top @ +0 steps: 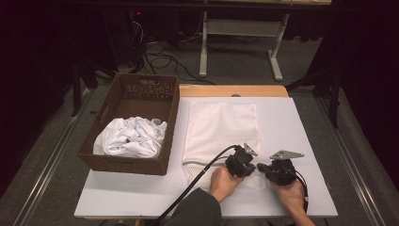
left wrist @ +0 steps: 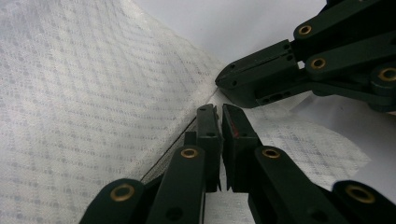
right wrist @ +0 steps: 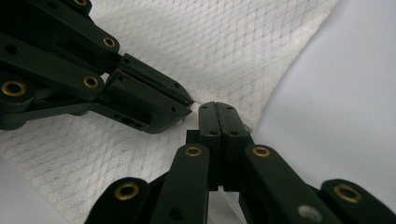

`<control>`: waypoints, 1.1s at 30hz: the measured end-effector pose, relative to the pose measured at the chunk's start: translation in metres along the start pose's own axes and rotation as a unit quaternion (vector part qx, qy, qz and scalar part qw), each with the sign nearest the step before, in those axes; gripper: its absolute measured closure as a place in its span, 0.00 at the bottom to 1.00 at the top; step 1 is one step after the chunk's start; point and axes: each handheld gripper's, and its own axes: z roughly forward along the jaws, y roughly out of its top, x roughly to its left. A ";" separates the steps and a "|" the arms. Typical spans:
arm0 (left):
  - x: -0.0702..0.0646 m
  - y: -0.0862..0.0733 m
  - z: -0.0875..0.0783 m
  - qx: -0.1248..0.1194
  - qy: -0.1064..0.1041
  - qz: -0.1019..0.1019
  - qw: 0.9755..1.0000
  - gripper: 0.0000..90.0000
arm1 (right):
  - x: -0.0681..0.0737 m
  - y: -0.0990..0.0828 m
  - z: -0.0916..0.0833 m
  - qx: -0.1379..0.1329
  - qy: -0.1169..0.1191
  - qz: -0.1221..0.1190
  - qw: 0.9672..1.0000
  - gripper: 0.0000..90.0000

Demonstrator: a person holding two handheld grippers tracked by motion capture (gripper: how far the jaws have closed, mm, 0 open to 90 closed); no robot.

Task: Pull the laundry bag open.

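Between both grippers' fingers (left wrist: 239,130) — white cloth (top: 221,125) edge (near table front).

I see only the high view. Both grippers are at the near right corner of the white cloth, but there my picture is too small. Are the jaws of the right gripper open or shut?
Observer: Shut. In the right gripper view the right gripper has its jaws pressed flat together, tips at the edge of the cloth.
Operator: And the left one?
Observer: The left gripper is almost shut. A thin slit shows between its jaws, and its tips sit at a folded edge of the cloth.
Operator: Do the two grippers touch?
Observer: Their tips point at each other at an angle and are very close. I cannot tell if they touch.
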 end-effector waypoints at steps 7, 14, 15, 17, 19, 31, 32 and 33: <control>-0.002 0.000 0.003 -0.014 -0.005 0.000 1.000 0.96 | 0.002 0.002 -0.004 -0.013 0.001 0.002 1.000 1.00; 0.000 0.001 0.002 -0.008 -0.010 0.001 1.000 0.96 | -0.003 -0.001 0.000 0.000 -0.010 0.010 1.000 1.00; 0.000 0.001 0.001 -0.006 -0.009 0.005 1.000 0.96 | -0.002 -0.001 0.001 0.000 -0.012 0.008 1.000 1.00; 0.000 0.001 0.001 -0.006 -0.009 0.006 1.000 0.96 | 0.000 -0.001 0.001 0.001 -0.019 0.003 1.000 1.00; 0.000 0.001 0.001 -0.007 -0.011 0.004 1.000 0.96 | 0.001 -0.002 0.001 0.000 -0.022 0.000 1.000 1.00; 0.003 -0.001 -0.007 -0.010 -0.013 0.013 1.000 0.96 | 0.009 -0.003 0.002 -0.002 -0.051 -0.020 0.999 1.00; 0.003 -0.001 -0.007 -0.010 -0.013 0.013 1.000 0.96 | 0.009 -0.003 0.002 -0.002 -0.052 -0.019 0.998 1.00; 0.003 -0.001 -0.008 -0.008 -0.014 0.014 1.000 0.96 | 0.009 -0.003 0.002 -0.002 -0.052 -0.020 0.998 1.00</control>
